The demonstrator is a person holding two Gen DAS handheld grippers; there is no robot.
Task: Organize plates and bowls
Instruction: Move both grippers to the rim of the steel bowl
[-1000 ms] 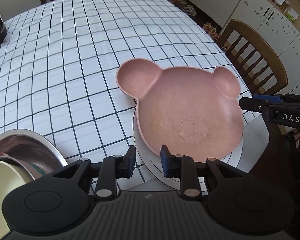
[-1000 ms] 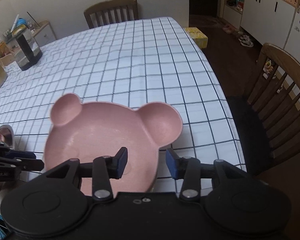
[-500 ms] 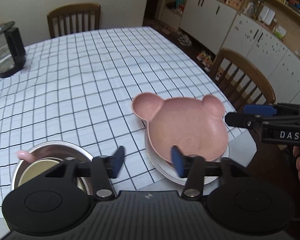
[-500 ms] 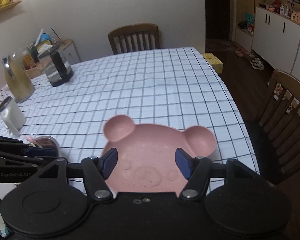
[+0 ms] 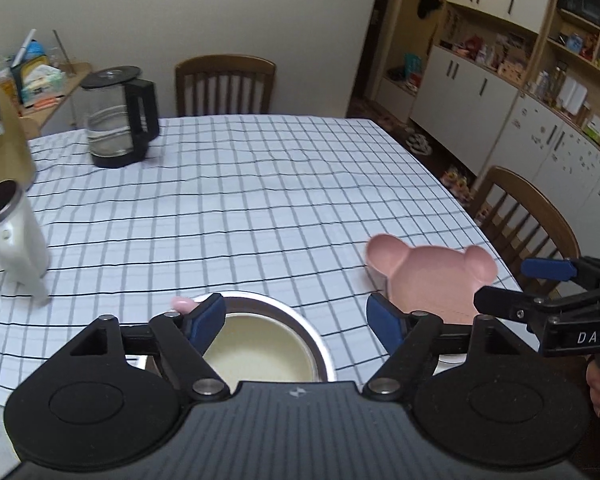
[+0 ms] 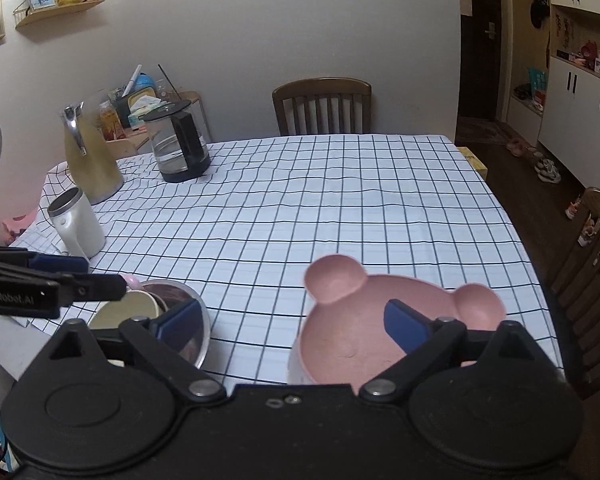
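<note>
Left gripper (image 5: pixel 292 326) and right gripper (image 6: pixel 294 324), jaws just opened wide, nothing between them. Below the left: cream bowl (image 5: pixel 260 354) nested in a steel bowl (image 5: pixel 316 336). Below the right: pink bear-shaped plate (image 6: pixel 364 340), apparently atop a white plate (image 6: pixel 296 364), on the checked tablecloth (image 6: pixel 300 200).

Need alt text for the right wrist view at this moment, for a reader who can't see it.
Open right tongs, nothing between them, hover above a checked tablecloth with a pink bear-shaped plate at the near edge. To the left, a cream bowl sits nested in a steel bowl, beside the left tongs. A glass kettle stands at the far end.
</note>
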